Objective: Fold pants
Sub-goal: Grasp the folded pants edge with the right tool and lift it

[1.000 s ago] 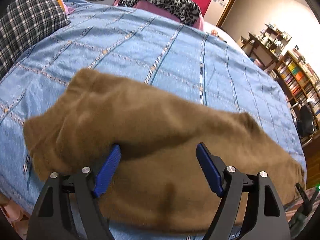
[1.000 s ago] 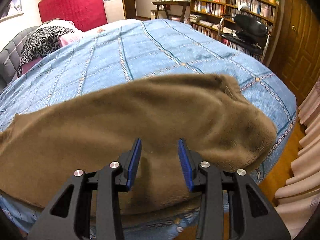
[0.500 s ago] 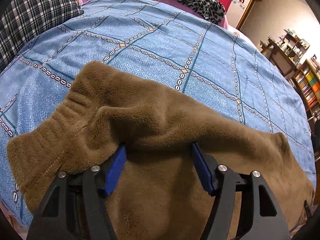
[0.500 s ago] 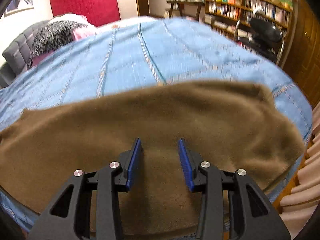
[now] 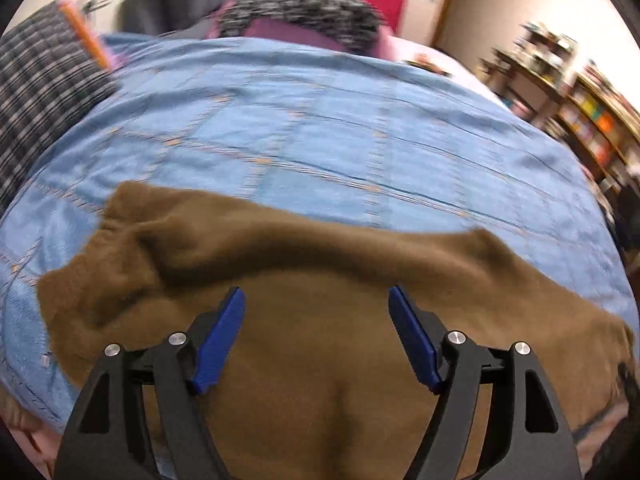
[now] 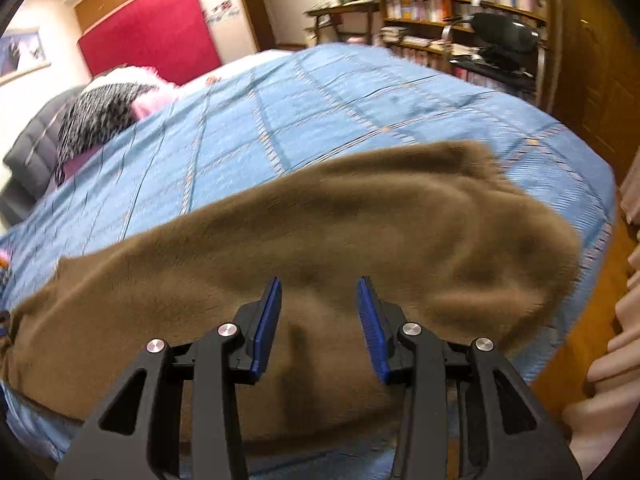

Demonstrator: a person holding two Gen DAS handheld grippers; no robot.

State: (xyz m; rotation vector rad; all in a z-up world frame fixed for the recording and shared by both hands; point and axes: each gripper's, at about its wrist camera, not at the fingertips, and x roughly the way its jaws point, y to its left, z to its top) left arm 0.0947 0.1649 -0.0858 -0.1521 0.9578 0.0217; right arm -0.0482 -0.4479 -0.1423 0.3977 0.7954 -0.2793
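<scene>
The brown fleece pants [image 5: 320, 264] lie stretched across the near edge of the bed, on a blue patterned bedspread [image 5: 320, 128], directly beneath and ahead of both tools. In the left wrist view the left hand-held gripper [image 5: 316, 300] hangs over the pants with its blue pads spread wide and its jaws opening; fabric shows in the gap between them, yet neither pad presses on it. A rumpled ridge of cloth runs just beyond its fingertips, and the ribbed end of the pants bunches up ahead and to its left. The view is blurred.

In the right wrist view the right hand-held gripper [image 6: 318, 292] is poised over the other end of the pants [image 6: 360, 240], its pads parted by a moderate gap with nothing pinched; the fleece passes under them, and I cannot tell whether the tips touch it. The rounded end of the garment reaches ahead and to the right of this gripper, near the bed's corner. Far beyond, a bookshelf [image 6: 460, 4] and a black chair [image 6: 500, 40] stand past the bed.
</scene>
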